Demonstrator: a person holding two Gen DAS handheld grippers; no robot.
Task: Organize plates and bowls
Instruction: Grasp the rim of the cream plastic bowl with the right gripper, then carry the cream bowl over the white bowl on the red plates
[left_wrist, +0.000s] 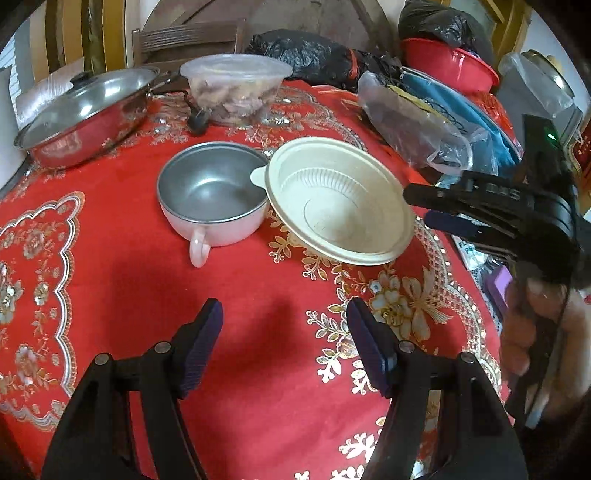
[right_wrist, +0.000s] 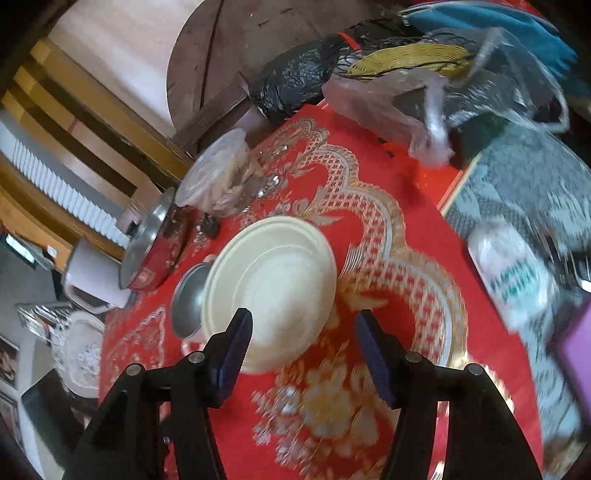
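Both the left gripper (left_wrist: 284, 343) and right gripper (right_wrist: 303, 358) are hovering with jaws wide and empty while the cream bowl (left_wrist: 341, 201) is leaning tilted against the metal-lined bowl (left_wrist: 212, 199) mid-surface, apparently awaiting stacking.

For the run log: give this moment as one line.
left gripper: open, empty | right gripper: open, empty | cream bowl: leaning on pink bowl

A: What is your counter (left_wrist: 147, 288) carrying?
B: A red cloth (left_wrist: 240, 350) covers it. At your twelve o'clock a pink bowl (left_wrist: 212, 206) touches a cream bowl (left_wrist: 340, 201); at ten, a lidded pan (left_wrist: 85, 114); beyond, a clear tub (left_wrist: 236, 88).
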